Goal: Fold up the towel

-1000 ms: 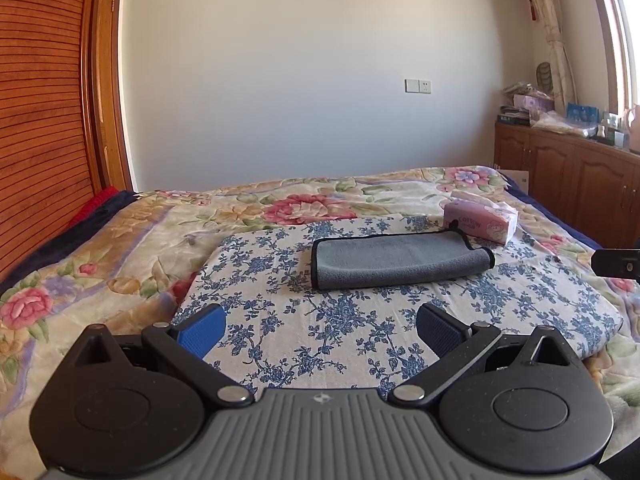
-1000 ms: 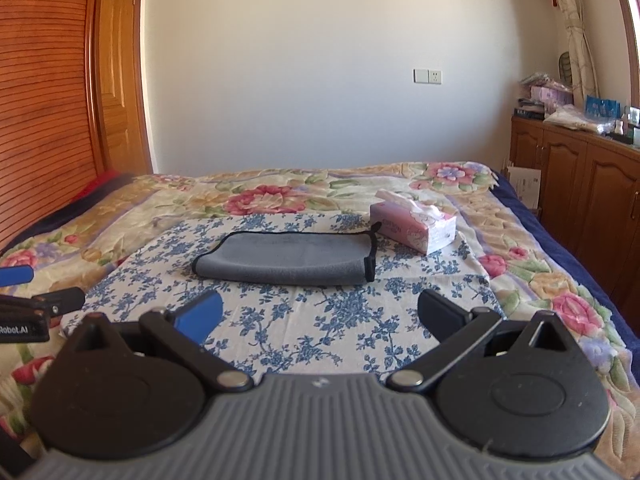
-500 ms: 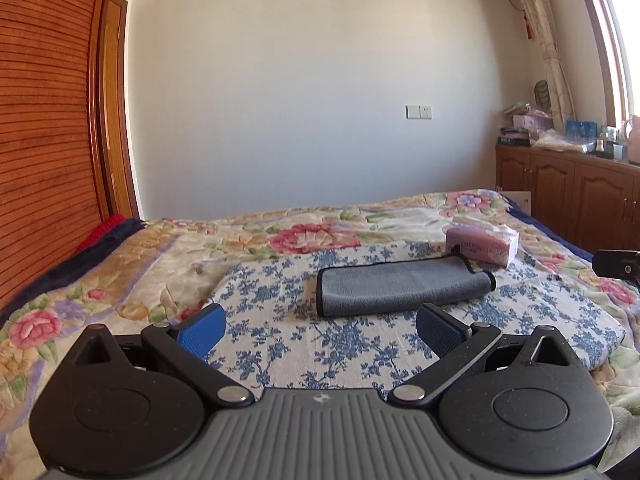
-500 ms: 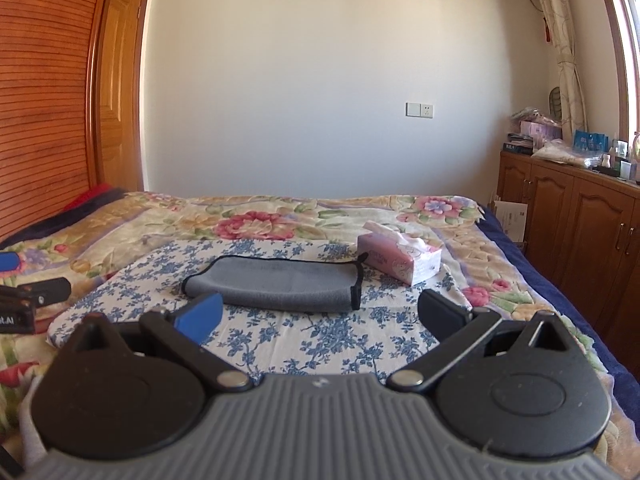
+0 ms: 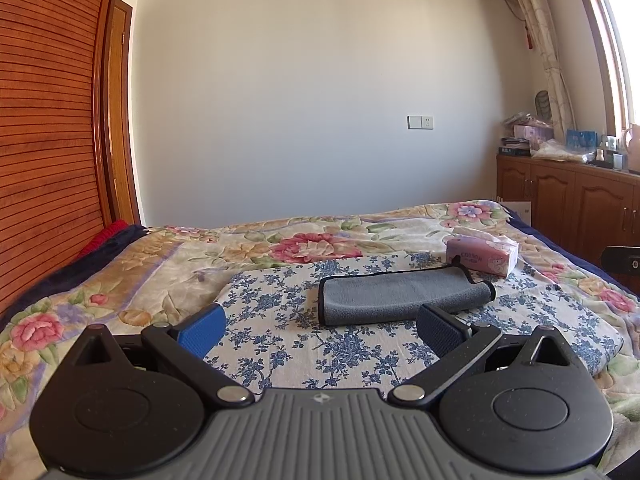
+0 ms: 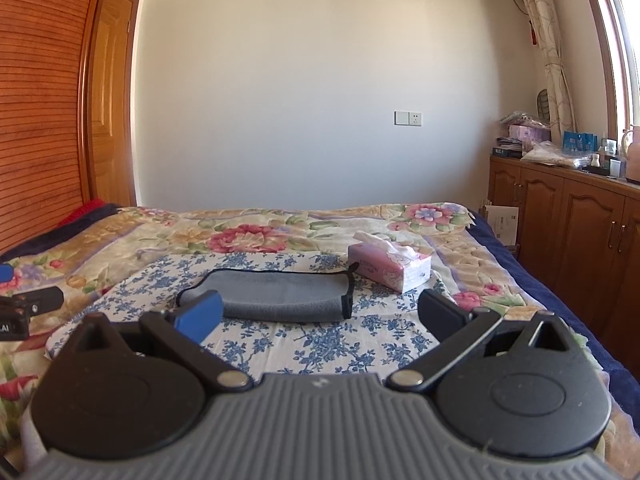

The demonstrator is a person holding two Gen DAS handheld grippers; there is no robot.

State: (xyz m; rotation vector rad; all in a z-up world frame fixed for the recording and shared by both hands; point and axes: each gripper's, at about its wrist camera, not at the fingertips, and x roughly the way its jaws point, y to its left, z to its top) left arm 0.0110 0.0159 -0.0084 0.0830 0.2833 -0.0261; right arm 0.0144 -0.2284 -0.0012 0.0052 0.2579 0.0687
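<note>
Well ahead of tool [image 5: 320, 330], towel [image 5: 404, 294]

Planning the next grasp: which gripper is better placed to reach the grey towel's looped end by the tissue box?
Probably right: the right gripper faces the towel and its loop end; the left gripper sits farther left.

Two low wrist views facing the far wall, both sharing the folded towel [image 5: 404, 294] [image 6: 280, 294] — left view further left

The pink cardboard tissue box [image 5: 482, 257] at the far right on the bed carries the word "COTTON" on its side — the smaller print below it is too small to read.

The black body of the left gripper [image 6: 16, 318], at the left edge of the right wrist view, shows the white letters "LAI" — the start of the word is cut off.
</note>
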